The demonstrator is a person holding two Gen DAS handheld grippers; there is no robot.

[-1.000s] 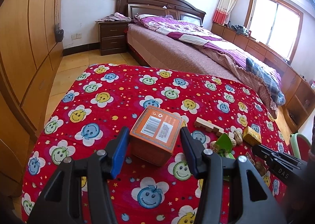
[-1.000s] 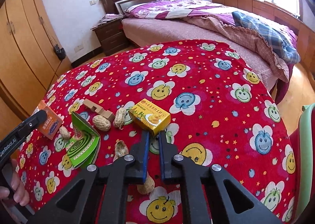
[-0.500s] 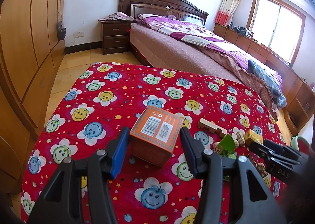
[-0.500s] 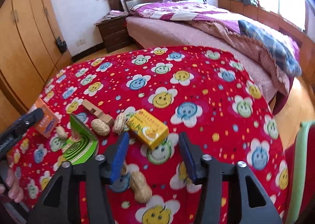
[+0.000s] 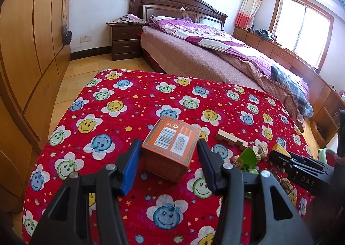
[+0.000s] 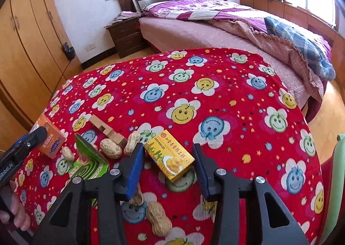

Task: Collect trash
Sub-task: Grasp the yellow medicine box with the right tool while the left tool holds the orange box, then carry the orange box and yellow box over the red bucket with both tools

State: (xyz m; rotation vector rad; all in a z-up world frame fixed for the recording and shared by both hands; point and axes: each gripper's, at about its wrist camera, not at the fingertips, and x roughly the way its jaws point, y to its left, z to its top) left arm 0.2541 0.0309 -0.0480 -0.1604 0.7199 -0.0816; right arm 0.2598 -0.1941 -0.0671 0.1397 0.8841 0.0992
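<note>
An orange carton (image 5: 170,148) stands on the red smiley-flower cloth, between the fingers of my open left gripper (image 5: 170,158); the pads are close beside it. It also shows in the right wrist view (image 6: 48,137). A yellow green-bean-cake box (image 6: 170,158) lies between the fingers of my open right gripper (image 6: 169,167), apart from both pads. An open green mosquito-coil box (image 6: 90,161), a wooden block piece (image 6: 107,129) and several peanuts (image 6: 111,148) lie between the two boxes. One peanut (image 6: 158,219) lies under the right gripper.
The table's cloth (image 6: 215,94) drops off at all edges. A bed (image 5: 215,51) stands beyond it, wardrobes (image 5: 28,40) at the left, a nightstand (image 5: 125,40) at the back. A green chair edge (image 6: 336,180) is at the right.
My right gripper opened from shut and moved forward so the yellow box sits between its fingers. My left gripper stayed open around the orange carton.
</note>
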